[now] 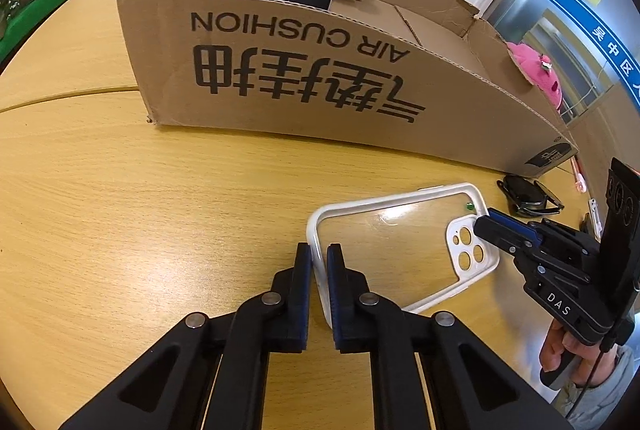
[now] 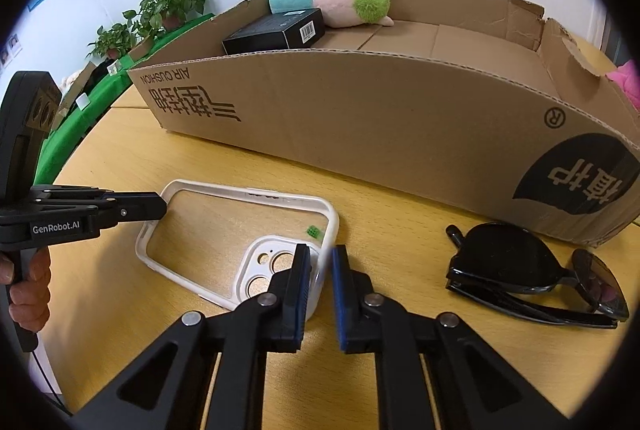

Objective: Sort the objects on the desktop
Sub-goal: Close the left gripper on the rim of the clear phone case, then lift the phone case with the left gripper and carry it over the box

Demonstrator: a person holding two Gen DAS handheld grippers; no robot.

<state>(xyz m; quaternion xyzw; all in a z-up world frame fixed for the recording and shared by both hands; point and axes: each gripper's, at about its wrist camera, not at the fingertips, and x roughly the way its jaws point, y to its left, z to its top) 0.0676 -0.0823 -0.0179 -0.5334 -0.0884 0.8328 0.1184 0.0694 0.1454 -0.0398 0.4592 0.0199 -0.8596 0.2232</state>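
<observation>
I have both grippers clamped on the phone case [image 1: 400, 230] on the table [image 1: 160, 210] before the box [image 1: 320, 90]: left gripper [image 1: 319, 262] pinches one end rim, right gripper [image 2: 322, 266] the camera end.

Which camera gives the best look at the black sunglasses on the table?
The right wrist view: the sunglasses lie folded and fully in sight on the table beside the cardboard box. In the left wrist view they are small, near the edge, partly hidden behind the right gripper.
</observation>
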